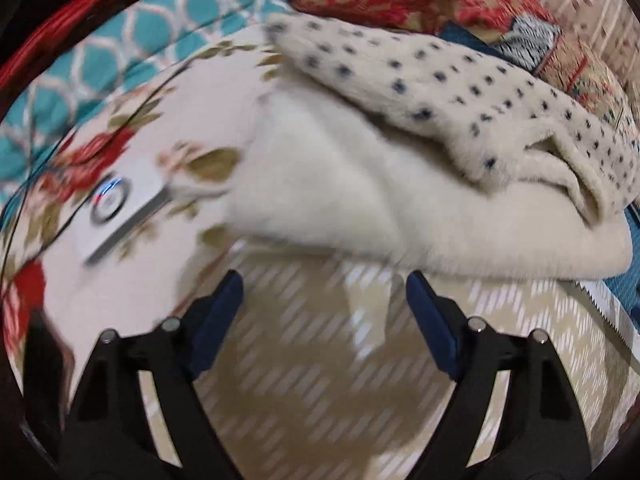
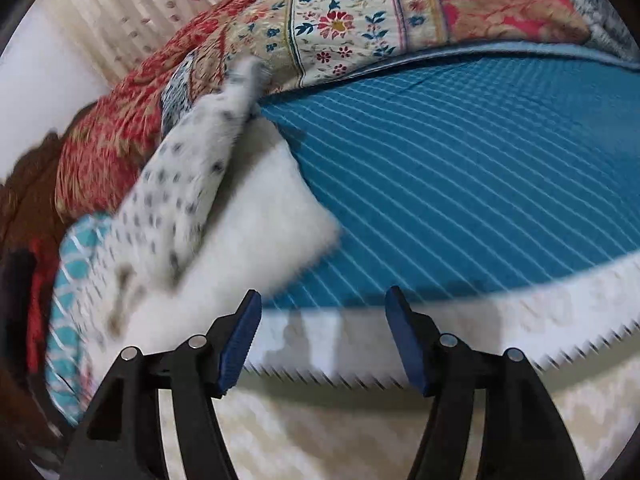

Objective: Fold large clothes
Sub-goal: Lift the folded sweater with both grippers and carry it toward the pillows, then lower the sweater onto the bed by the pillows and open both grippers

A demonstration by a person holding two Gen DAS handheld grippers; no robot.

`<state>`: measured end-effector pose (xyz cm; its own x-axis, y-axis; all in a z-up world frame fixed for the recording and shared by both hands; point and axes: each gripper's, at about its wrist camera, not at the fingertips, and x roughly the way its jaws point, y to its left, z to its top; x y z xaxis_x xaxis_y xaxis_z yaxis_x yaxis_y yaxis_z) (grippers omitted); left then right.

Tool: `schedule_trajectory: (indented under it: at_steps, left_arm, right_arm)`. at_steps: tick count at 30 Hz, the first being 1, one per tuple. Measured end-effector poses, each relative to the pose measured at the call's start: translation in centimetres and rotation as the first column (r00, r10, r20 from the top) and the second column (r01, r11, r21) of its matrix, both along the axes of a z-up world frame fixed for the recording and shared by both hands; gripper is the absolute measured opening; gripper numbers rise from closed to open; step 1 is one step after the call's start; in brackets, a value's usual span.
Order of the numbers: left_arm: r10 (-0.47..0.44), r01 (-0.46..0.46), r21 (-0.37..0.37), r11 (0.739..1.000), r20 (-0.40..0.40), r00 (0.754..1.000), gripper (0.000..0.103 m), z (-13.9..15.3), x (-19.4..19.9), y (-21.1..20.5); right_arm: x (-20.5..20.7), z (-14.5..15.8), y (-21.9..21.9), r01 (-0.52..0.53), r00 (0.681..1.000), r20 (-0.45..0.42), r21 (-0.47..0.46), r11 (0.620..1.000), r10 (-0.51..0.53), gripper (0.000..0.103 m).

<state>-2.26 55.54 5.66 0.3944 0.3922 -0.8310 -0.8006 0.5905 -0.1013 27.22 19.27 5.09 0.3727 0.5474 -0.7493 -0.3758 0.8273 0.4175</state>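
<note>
Both grippers stand with their fingers spread wide and nothing between the blue pads: the left gripper (image 1: 324, 300) hangs over a beige patterned bedcover (image 1: 304, 364), and the right gripper (image 2: 323, 322) hangs over the zigzag border where that cover meets a teal striped sheet (image 2: 460, 184). Neither touches the garment. The task's thing, a cream fleece garment (image 1: 320, 192) with a dark-dotted outer face (image 1: 440, 76), lies on the bed just beyond the left gripper's fingertips; in the right wrist view it sits at the left, its near corner (image 2: 280, 232) overlapping the teal sheet. It is already doubled into a thick, roughly rectangular stack, the dotted layer turned back over the plain fleece, so the fold appears well advanced; the released, open stance suits a pause between folds or a finished one. Far behind the stack lies a red and floral patchwork quilt (image 2: 340, 28), with a teal lattice-print cloth (image 1: 120, 52) at the far left. A small white device with a round dial (image 1: 110, 200) and a thin dark cable rests on the floral sheet left of the garment, near enough to snag if the stack is dragged that way. Both views are motion-blurred, so fine edges are uncertain.
</note>
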Motion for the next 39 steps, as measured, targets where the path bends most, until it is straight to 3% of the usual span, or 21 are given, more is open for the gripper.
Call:
schedule_trajectory:
  at_steps: [5, 10, 15, 19, 23, 32, 39]
  left_arm:
    - [0.034, -0.035, 0.018, 0.999, 0.059, 0.998, 0.08, 1.3, -5.2, -5.6]
    - [-0.052, 0.049, 0.088, 0.995, 0.034, 0.998, 0.08, 3.1, -8.1, -13.7]
    - [-0.116, 0.116, 0.09, 0.989, 0.001, 0.993, 0.08, 5.3, -11.4, -20.8]
    - [-0.149, 0.153, 0.159, 0.975, -0.038, 0.988, 0.085, 7.7, -13.1, -25.6]
    - [-0.162, 0.162, 0.219, 0.962, -0.02, 0.987, 0.092, 10.3, -15.1, -29.2]
    - [-0.193, 0.197, 0.227, 0.954, -0.041, 0.98, 0.096, 12.4, -16.9, -34.2]
    - [-0.195, 0.205, 0.236, 0.95, -0.063, 0.979, 0.096, 12.5, -16.9, -36.1]
  right_arm:
    - [-7.5, 0.2, -0.2, -0.181, 0.971, 0.123, -0.166, 0.969, 0.203, 0.072]
    - [-16.0, 0.7, -2.6, -0.249, 0.952, 0.115, -0.24, 0.938, 0.282, 0.074]
    - [-22.2, 3.4, -6.1, -0.28, 0.942, 0.129, -0.212, 0.936, 0.311, 0.077]
    - [-26.5, 4.6, -10.3, -0.266, 0.955, 0.08, -0.188, 0.945, 0.284, 0.077]
    - [-29.6, 5.1, -14.1, -0.229, 0.969, 0.059, -0.17, 0.959, 0.241, 0.077]
    - [-34.2, 5.2, -19.0, -0.233, 0.971, 0.023, -0.129, 0.964, 0.238, 0.077]
    - [-35.0, 5.6, -20.8, -0.23, 0.972, 0.021, -0.088, 0.969, 0.233, 0.077]
